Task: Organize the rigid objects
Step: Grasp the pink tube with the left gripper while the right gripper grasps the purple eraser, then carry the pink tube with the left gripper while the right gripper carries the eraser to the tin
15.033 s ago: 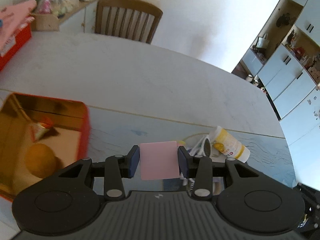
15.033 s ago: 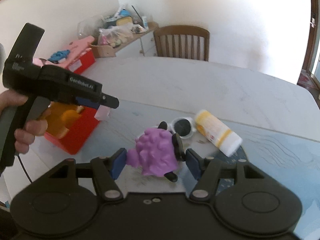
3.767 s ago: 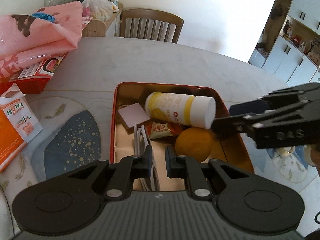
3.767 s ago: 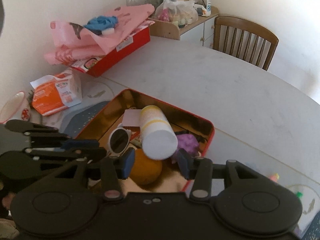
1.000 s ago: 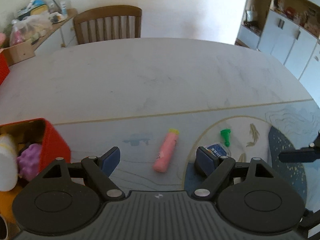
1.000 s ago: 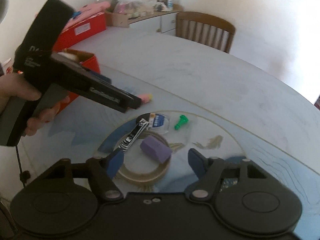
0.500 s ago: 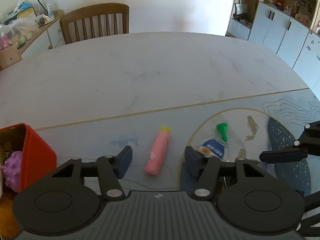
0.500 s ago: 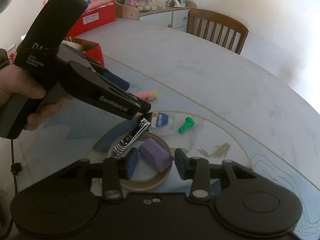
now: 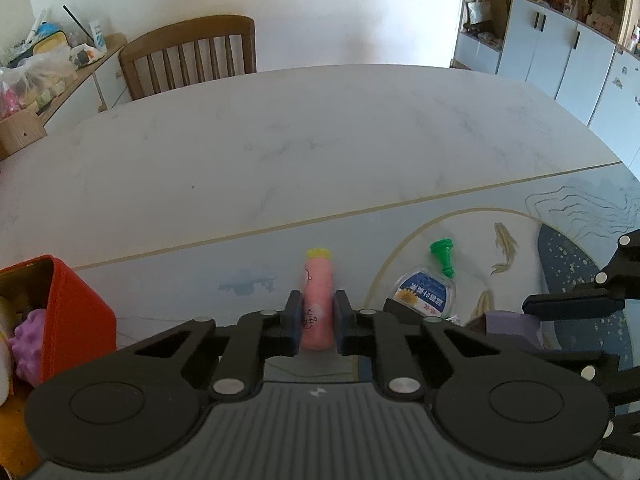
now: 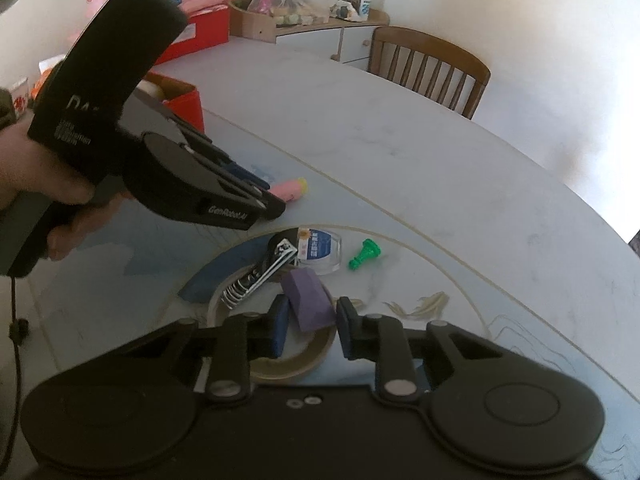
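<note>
My left gripper point(image 9: 316, 322) is shut on a pink tube with a yellow cap point(image 9: 317, 300) that lies on the table; the tube also shows in the right wrist view point(image 10: 289, 189). My right gripper point(image 10: 310, 322) is shut on a purple block point(image 10: 308, 299) that rests over a roll of tape point(image 10: 280, 364). The block shows at the right of the left wrist view point(image 9: 510, 326). The red tin point(image 9: 74, 316), holding a purple knobbly toy point(image 9: 26, 344), sits at the left.
A nail clipper point(image 10: 262, 272), a clear flat case with a blue label point(image 10: 320, 250) and a green chess pawn point(image 10: 365, 254) lie beside the tape. A wooden chair point(image 9: 192, 56) stands at the table's far side. A cluttered sideboard point(image 10: 304, 12) lines the wall.
Both grippers have closed: the left on the pink tube, the right on the purple block. Both moved slightly forward toward their objects.
</note>
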### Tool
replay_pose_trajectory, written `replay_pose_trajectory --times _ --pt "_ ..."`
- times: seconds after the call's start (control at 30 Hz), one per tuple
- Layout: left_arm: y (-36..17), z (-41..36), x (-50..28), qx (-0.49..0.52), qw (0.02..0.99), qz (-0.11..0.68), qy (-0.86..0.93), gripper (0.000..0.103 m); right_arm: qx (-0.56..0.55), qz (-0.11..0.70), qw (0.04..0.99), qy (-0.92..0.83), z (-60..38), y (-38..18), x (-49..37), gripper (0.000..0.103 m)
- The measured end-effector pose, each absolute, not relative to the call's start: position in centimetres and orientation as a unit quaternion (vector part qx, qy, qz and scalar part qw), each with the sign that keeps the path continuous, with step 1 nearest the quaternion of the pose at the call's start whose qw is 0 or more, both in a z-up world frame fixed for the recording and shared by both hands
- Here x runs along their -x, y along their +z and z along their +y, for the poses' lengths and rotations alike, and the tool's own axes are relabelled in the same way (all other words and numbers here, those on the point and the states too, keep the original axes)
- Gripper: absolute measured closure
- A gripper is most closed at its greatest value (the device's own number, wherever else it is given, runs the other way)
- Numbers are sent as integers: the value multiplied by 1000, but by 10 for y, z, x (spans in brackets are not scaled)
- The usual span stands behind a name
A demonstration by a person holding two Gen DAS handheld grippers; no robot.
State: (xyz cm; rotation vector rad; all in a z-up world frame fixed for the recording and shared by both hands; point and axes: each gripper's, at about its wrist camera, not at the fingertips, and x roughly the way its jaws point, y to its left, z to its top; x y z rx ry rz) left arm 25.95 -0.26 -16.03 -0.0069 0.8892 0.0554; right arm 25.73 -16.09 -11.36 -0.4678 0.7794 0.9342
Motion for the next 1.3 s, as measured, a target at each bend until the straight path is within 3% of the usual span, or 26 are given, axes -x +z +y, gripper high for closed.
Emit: replay_pose_trajectory --times 0.53,1.3 --pt "-136 17 -231 68 904 420 42 88 139 383 821 401 -180 -99 -254 82" --pt "-55 70 -149 104 920 372 67 88 80 325 828 450 -136 -23 -200 82"
